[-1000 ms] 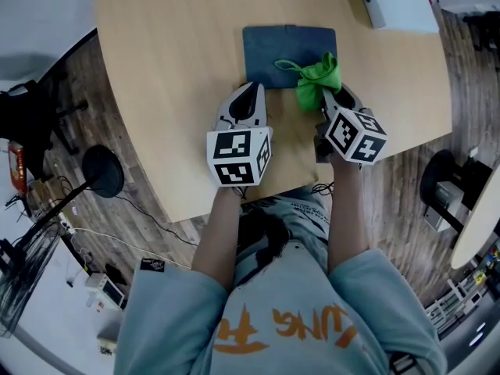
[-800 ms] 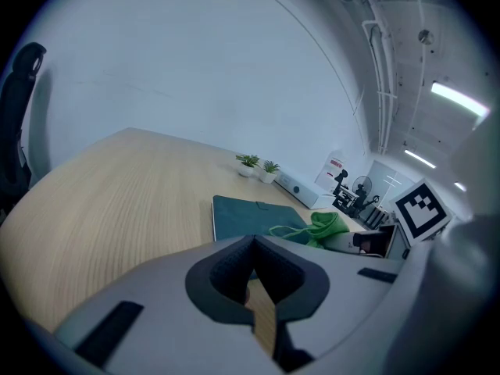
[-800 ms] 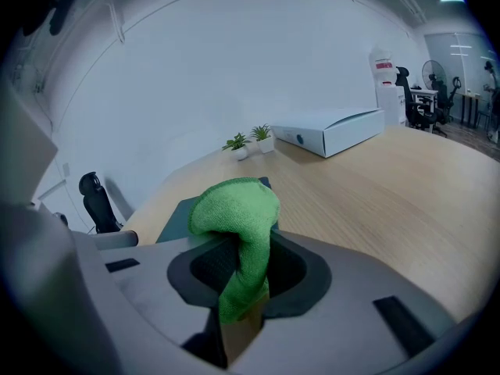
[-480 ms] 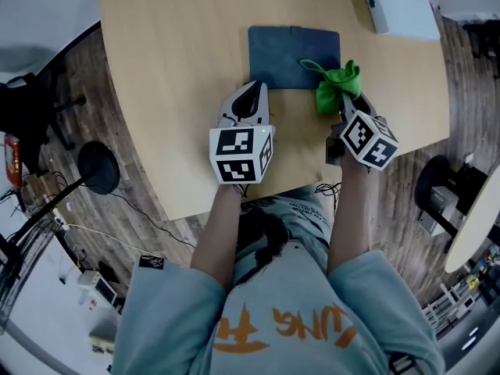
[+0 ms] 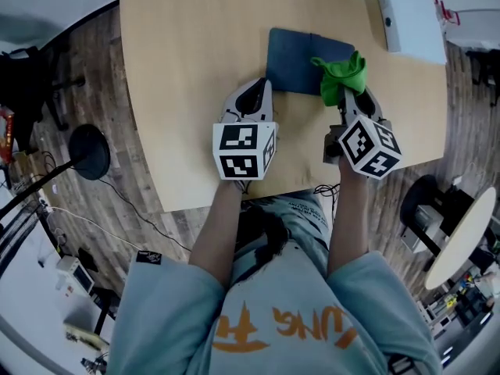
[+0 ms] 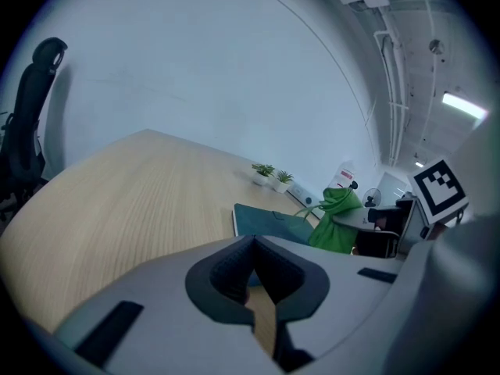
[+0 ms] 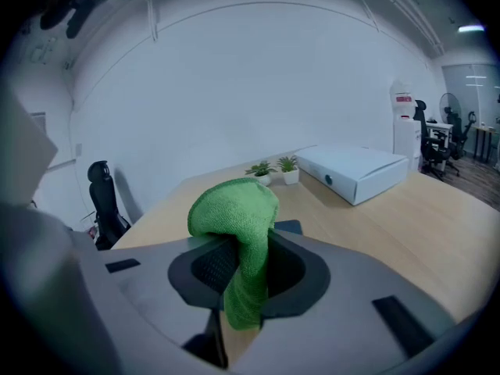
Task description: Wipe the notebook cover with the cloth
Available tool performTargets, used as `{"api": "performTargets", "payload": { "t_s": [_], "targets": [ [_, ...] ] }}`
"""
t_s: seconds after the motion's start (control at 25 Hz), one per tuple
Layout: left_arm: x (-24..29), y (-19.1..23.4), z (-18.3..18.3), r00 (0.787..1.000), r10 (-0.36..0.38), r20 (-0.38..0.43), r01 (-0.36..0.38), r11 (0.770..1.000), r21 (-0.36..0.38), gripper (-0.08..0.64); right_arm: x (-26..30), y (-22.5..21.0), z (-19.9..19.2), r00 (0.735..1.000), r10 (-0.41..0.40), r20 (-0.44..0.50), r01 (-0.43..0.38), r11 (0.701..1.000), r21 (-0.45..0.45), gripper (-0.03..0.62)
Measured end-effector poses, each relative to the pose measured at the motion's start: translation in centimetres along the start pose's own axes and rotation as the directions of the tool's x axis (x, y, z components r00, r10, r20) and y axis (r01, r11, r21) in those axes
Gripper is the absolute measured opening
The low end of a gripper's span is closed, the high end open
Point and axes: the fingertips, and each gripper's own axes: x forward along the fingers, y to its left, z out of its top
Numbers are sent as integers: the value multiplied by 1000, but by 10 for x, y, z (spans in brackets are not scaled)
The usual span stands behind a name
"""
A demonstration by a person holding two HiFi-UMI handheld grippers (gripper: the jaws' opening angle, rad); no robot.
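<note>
A dark blue notebook (image 5: 301, 57) lies closed on the light wooden table (image 5: 187, 53). My right gripper (image 5: 349, 94) is shut on a green cloth (image 5: 344, 75), which bunches up over the notebook's near right corner. In the right gripper view the cloth (image 7: 238, 241) folds over and hangs down between the closed jaws. My left gripper (image 5: 260, 86) is shut with nothing in it, its tips at the notebook's near left corner. From the left gripper view the notebook (image 6: 269, 223) lies just past the jaws, with the cloth (image 6: 334, 221) to the right.
A flat white box (image 5: 406, 10) lies at the table's far right, and it shows beyond the cloth as the white box (image 7: 351, 170). Two small potted plants (image 7: 273, 170) stand at the far edge. A black office chair (image 7: 105, 201) is beside the table.
The right gripper has carried the cloth rightward across the notebook cover to its right edge. The left gripper has stayed at the near left corner.
</note>
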Motion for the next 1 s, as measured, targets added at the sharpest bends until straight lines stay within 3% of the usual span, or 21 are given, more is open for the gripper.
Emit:
{"api": "performTargets", "payload": {
  "t_s": [0.44,1.0],
  "targets": [
    [-27,58,6,990,131,49,-123,982,-140,17,34,110,-8,967,247,-64,-251,965,-72,72],
    [-25,83,5,981,188,44,-176,965,-193,17,72,138,-24,941,299,-157,-315,945,-86,72]
  ]
}}
